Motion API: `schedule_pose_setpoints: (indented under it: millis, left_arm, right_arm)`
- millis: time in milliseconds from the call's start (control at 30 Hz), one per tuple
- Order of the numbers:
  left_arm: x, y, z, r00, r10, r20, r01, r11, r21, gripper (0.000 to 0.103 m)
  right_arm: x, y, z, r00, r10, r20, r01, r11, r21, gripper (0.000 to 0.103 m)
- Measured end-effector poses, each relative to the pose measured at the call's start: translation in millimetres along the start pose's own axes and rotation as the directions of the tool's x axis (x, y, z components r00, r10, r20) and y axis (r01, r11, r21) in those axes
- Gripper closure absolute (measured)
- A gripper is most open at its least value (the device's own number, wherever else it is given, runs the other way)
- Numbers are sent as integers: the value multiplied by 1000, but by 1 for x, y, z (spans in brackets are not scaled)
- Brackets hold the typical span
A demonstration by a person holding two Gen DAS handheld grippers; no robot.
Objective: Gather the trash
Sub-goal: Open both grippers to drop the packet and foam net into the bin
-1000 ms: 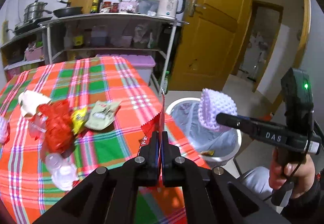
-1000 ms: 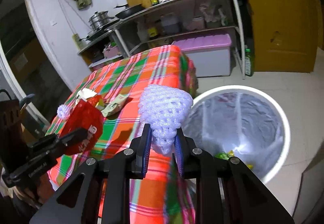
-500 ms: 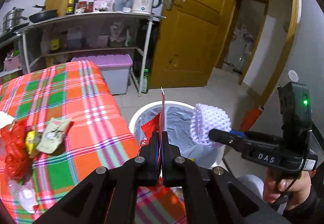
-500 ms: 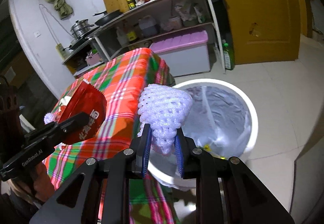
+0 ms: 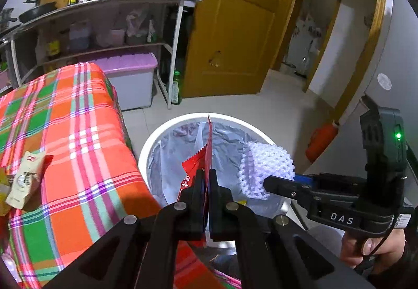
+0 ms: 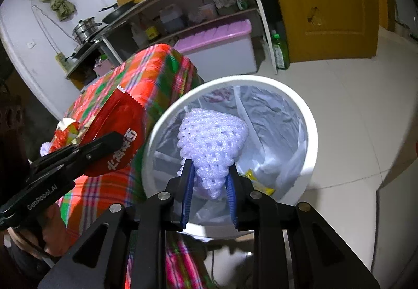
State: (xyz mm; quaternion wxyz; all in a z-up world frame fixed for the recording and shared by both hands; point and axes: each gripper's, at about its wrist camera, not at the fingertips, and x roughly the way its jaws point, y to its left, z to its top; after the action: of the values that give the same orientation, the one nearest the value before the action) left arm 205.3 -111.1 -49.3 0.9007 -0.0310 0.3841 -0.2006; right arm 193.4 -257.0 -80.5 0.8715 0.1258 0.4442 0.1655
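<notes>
I have both loads over the white bin (image 6: 311, 132), which stands on the floor just beside the table's corner. My left gripper (image 5: 206, 179) is clamped flat on the red snack wrapper (image 5: 202, 158). My right gripper (image 6: 209, 179) has just been opening; the white foam fruit net (image 6: 213, 137) sits between its blue pads, which look barely in contact, so I judge release is under way. Some scraps already lie in the liner. Left to do: several wrappers (image 5: 23, 181) near the tablecloth's (image 5: 78, 148) left edge.
</notes>
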Motion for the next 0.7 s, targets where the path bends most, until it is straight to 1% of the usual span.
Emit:
schedule_pose_setpoints:
  millis: [100, 167, 200, 233, 267, 300, 333, 533, 700]
  left_arm:
    - [11, -1, 1, 1000, -7, -15, 6, 1000, -3, 102]
    - [16, -2, 2, 1000, -3, -23, 3, 1000, -6, 100]
    - [20, -1, 2, 999, -8, -32, 7, 1000, -13, 97]
    - [21, -1, 2, 999, -11, -36, 11, 1000, -19, 90]
    - [23, 0, 3, 999, -15, -41, 14, 1000, -27, 87]
    - [24, 2, 3, 999, -19, -43, 17, 999, -32, 81]
    - [24, 3, 3, 999, -22, -43, 21, 999, -37, 80]
    - [16, 1, 3, 1000, -15, -19, 15, 1000, -23, 80]
    - [-1, 1, 1, 1000, -11, 13, 11, 1000, -27, 80]
  right_arm:
    - [5, -4, 0, 1000, -18, -17, 18, 1000, 7, 75]
    - [7, -8, -2, 999, -28, -26, 28, 1000, 8, 72]
    - [8, -10, -2, 999, -38, -31, 38, 999, 8, 68]
    - [9, -11, -3, 999, -42, -33, 43, 999, 9, 64]
    - [9, -13, -5, 999, -42, -34, 43, 999, 10, 62]
    - [10, -14, -5, 999, -41, -36, 41, 999, 13, 62]
    - [10, -16, -5, 998, -42, -36, 43, 999, 14, 61]
    - [6, -15, -3, 999, -41, -23, 41, 999, 12, 61]
    - [-10, -8, -1, 1000, -23, 16, 23, 1000, 2, 61]
